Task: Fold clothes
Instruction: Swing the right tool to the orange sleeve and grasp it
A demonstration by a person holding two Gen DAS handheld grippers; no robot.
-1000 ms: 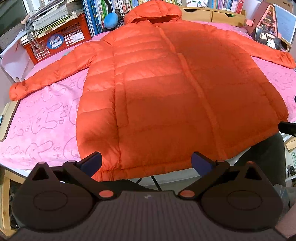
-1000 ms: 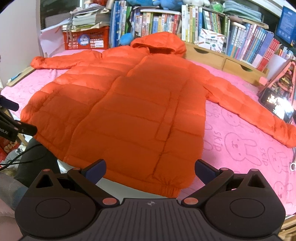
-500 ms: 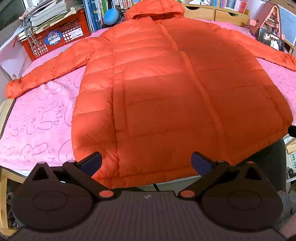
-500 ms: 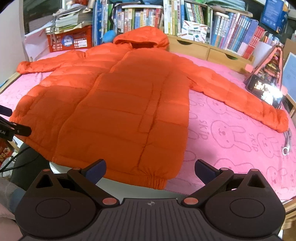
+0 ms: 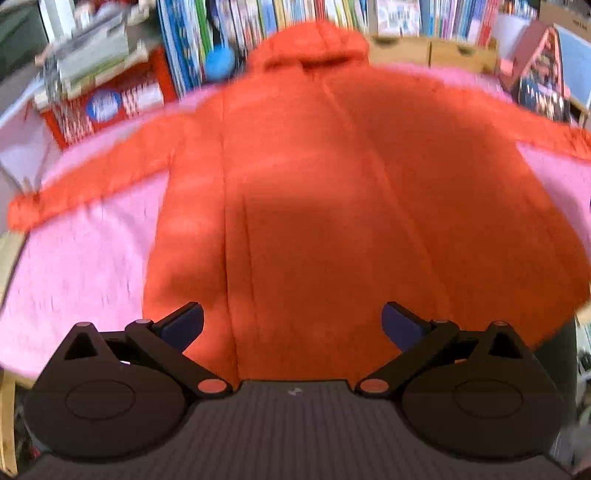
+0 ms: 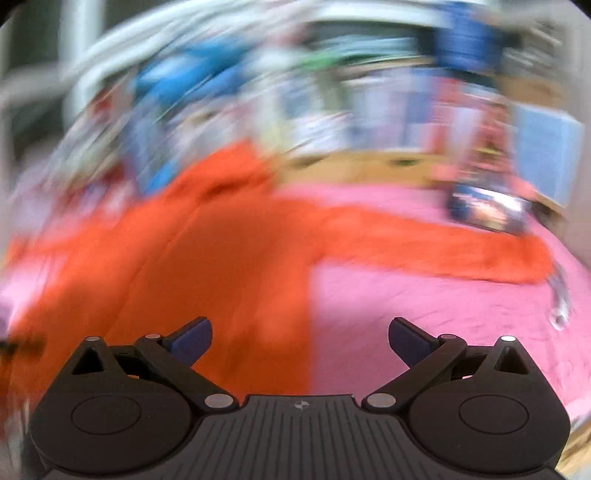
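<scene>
An orange hooded puffer jacket [image 5: 332,206] lies flat and spread out on a pink bunny-print cloth [image 5: 74,266], hood toward the bookshelf, both sleeves stretched sideways. My left gripper [image 5: 291,321] hovers open over the jacket's lower hem, nothing between its fingers. In the blurred right wrist view the jacket [image 6: 207,266] fills the left half, its sleeve [image 6: 443,247] running right across the pink cloth [image 6: 424,317]. My right gripper [image 6: 299,341] is open over the jacket's right bottom edge, holding nothing.
A red crate [image 5: 110,103] with papers stands at the back left. Books [image 5: 258,18] and wooden drawers [image 5: 424,48] line the back. A dark stand with a screen [image 5: 539,88] sits at the back right, near the sleeve's cuff.
Both grippers have moved forward over the jacket's hem. The right gripper swings fast to the right, blurring its view. Both stay open.
</scene>
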